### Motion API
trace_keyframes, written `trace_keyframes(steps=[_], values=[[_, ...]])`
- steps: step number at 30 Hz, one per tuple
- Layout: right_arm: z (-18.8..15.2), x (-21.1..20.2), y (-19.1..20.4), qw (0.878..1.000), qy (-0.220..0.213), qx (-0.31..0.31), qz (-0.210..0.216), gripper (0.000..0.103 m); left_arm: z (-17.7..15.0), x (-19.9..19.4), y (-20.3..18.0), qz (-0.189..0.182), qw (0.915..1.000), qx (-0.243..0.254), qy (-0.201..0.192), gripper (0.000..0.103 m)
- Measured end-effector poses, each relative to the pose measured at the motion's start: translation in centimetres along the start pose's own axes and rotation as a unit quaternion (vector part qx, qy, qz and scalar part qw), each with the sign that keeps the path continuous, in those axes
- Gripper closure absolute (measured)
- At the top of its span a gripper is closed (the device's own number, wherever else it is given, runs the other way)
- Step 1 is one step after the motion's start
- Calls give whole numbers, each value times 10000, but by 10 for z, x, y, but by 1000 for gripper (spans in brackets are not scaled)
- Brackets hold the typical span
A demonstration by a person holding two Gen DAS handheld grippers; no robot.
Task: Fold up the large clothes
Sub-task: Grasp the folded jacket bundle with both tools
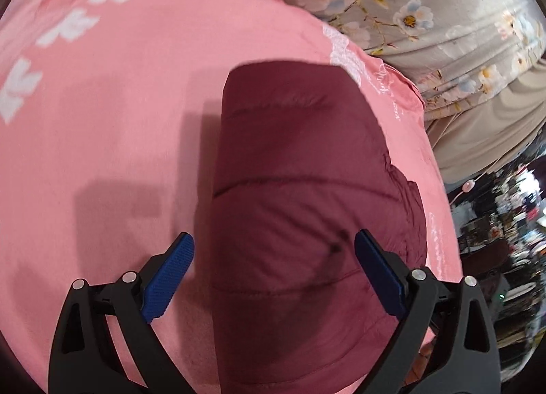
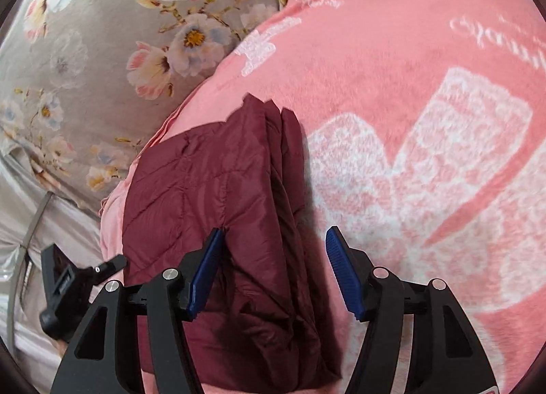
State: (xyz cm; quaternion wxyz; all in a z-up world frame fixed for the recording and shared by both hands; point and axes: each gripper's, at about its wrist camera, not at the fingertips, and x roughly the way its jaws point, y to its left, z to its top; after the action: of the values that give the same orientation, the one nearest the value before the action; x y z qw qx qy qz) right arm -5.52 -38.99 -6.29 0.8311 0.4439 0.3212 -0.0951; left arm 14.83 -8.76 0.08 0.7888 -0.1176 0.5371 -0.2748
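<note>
Maroon quilted jacket (image 1: 307, 189) lies folded into a compact bundle on the pink blanket (image 1: 119, 121), directly ahead of both your tongs. Your left gripper (image 1: 274, 257) stands wide — its blue pads (image 1: 170, 278) are spread either side of the bundle's near end, neither one pressing the fabric. Your right gripper (image 2: 273, 257) is also parted and empty, with its left pad over the jacket (image 2: 211, 196) and its right pad over the blanket's white print (image 2: 426, 172); the stacked folded edges run forward from between them. Beyond the blanket's (image 2: 392, 35) far edge, to the left of your right tongs, sits a grey floral sheet (image 2: 85, 53).
</note>
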Motion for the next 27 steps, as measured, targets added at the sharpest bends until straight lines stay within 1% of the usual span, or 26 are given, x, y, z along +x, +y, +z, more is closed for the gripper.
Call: trace_keyframes(steps=[3,7,10,12,15,17,19,22,23,24,25,27], values=[[-2,12,-5,9998,119,135,119,41,-7,12,8,-207,9996,-175,100,10],[-5,23,-10,9987,234,247,370,40,-12,25,8,-345,9991,-183,179,10],[-5,27,-6,9988,250,109,401,40,-15,33,4,-349,9991,-85,245,9],[-6,29,-5,9988,265,53,405,40,-16,36,-1,-267,9994,23,219,9],[-6,34,0,9987,296,-53,402,44,-16,39,-10,-60,9996,248,155,9],[-7,37,3,9984,334,-89,451,53,-18,39,-15,81,9991,396,119,10],[-6,39,4,9977,380,-69,550,60,-20,38,-20,209,9983,533,61,12],[-6,37,7,9974,378,-97,604,73,-22,34,-23,315,9970,700,-18,22],[-6,34,9,9975,351,-149,598,76,-23,31,-26,350,9963,786,-57,27],[-6,32,12,9975,327,-197,589,78,-24,29,-27,378,9955,864,-89,33],[-6,28,16,9975,294,-276,579,81,-25,26,-31,436,9939,999,-138,36],[-5,19,21,9972,197,-402,592,83,-28,17,-43,535,9904,1247,-265,49]])
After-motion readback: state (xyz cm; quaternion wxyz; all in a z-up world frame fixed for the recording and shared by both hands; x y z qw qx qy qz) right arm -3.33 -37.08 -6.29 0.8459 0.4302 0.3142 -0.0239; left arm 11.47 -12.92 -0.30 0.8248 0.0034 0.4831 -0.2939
